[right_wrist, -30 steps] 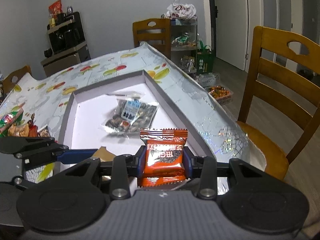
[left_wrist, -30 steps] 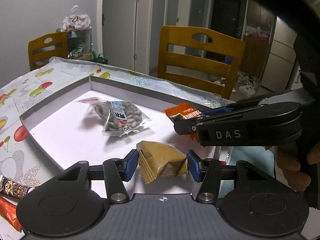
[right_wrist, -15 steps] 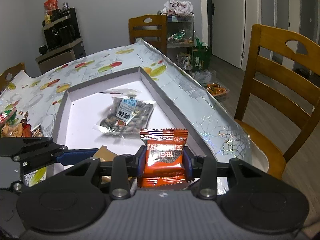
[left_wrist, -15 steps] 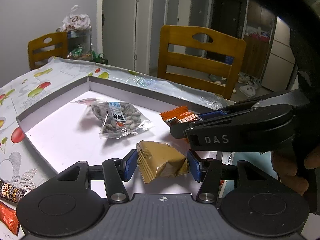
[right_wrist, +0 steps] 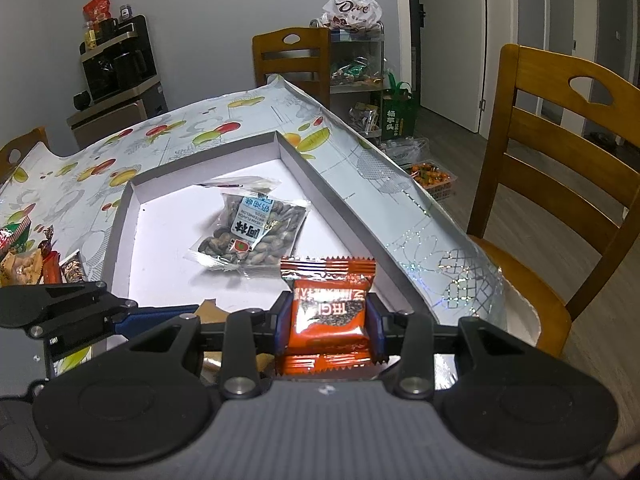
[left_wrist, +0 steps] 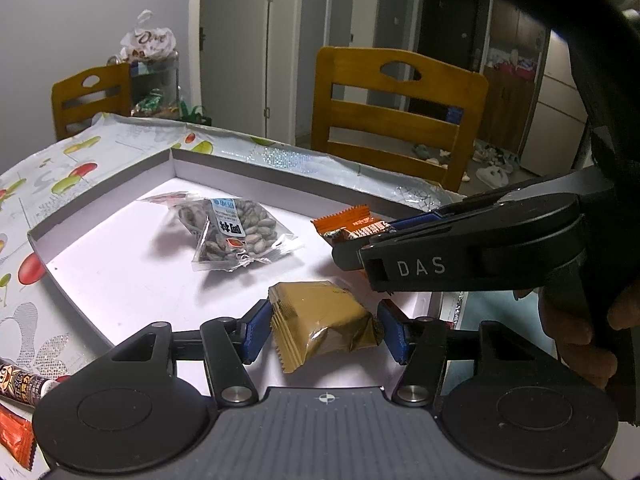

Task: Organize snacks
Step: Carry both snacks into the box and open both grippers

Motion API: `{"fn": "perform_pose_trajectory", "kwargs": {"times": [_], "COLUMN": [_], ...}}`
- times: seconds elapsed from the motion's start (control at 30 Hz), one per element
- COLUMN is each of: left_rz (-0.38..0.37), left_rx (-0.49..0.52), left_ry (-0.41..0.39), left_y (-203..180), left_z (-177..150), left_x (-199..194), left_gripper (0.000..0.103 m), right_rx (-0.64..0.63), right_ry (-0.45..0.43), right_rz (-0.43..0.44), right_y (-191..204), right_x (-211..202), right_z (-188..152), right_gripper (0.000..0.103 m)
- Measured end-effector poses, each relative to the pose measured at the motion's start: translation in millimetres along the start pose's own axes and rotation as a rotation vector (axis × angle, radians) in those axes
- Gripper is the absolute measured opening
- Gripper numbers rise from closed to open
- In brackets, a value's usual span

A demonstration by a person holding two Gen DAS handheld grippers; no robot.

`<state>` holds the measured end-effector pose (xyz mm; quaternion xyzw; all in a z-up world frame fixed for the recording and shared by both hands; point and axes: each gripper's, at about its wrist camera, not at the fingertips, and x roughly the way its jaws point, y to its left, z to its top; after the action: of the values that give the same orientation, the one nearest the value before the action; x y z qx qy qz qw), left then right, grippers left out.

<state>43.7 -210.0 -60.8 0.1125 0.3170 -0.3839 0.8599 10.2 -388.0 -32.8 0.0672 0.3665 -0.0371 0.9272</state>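
The tan packet (left_wrist: 320, 322) lies on the white floor of the tray (left_wrist: 120, 288), at 6 o'clock in the left wrist view, between the blue pads of the left tool (left_wrist: 320, 330). The jaws have just been opening: a gap shows on the right side, while the left pad sits at or just beside the crimped edge, so the packet looks released. The orange packet (right_wrist: 329, 314) is clamped upright in the right tool (right_wrist: 329, 322), both pads pressing its sides, over the tray's near right corner. A clear seed bag (right_wrist: 250, 236) rests mid-tray, at 12 o'clock from the orange packet.

The step in hand, as I judge it, is placing snacks in the tray: the tan one is set down, the orange one not yet. Next, the left tool should back away without dragging the packet, and the right one needs to lower and let go on bare floor beside the other snacks.

More snacks (right_wrist: 28, 264) lie on the bench (right_wrist: 360, 184) at 9 o'clock, cut off by the frame edge. The right tool's body hides the tray's corner in the left view, and whether the orange packet touches the floor cannot be told.
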Motion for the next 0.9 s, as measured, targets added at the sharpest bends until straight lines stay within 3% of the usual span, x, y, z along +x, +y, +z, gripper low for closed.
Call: {"fn": "perform_pose_trajectory", "kwargs": {"times": [0.9], "left_rz": [0.003], "left_rx": [0.033], "left_ry": [-0.001], "left_y": [-4.8], "left_z": [4.2], "left_x": [10.5], "left_gripper": [0.060], "right_rx": [0.028], "right_ry": [-0.013], "right_rz": [-0.008], "right_y": [-7.8], "right_x": [0.9], "right_z": [3.3], "right_gripper": [0.038]}}
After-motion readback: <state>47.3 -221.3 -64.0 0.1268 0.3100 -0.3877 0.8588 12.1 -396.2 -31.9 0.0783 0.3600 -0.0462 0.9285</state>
